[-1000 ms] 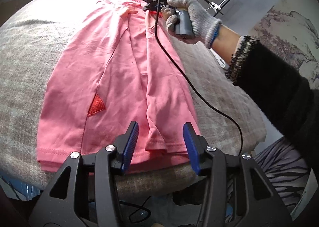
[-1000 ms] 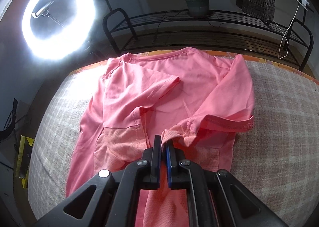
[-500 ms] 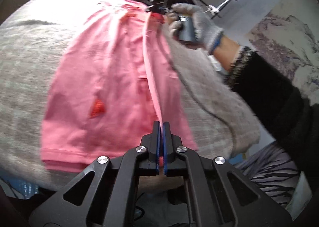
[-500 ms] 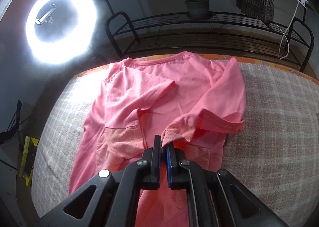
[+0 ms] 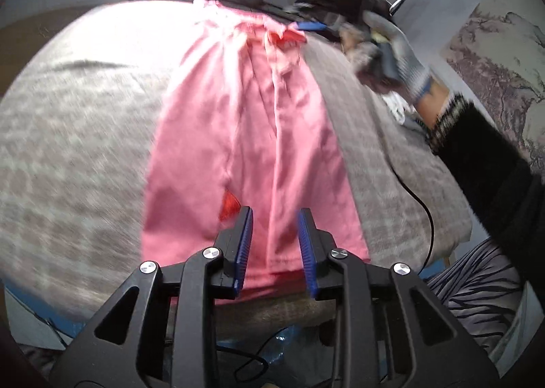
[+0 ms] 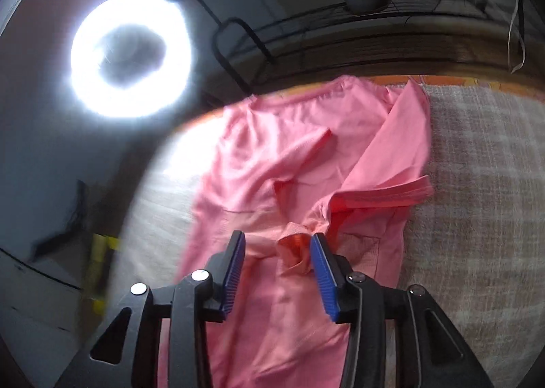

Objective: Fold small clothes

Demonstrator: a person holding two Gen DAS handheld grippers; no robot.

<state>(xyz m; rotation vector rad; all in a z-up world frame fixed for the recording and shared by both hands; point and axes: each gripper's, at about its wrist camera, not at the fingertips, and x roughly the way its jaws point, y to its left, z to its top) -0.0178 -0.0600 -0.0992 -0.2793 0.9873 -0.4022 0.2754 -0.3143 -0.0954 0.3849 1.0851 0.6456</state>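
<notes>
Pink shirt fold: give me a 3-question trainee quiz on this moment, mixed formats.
1. True or false: the right gripper clamps the pink shirt.
2. What covers the table? A) grey checked cloth B) bare wood C) blue plastic
3. Fill in: the left gripper hovers over the shirt's ___ edge.

Key: 1 false, both grippers have just been opening, with the bunched fabric loose between the right one's pads; 2 A; 3 bottom (hem).
</notes>
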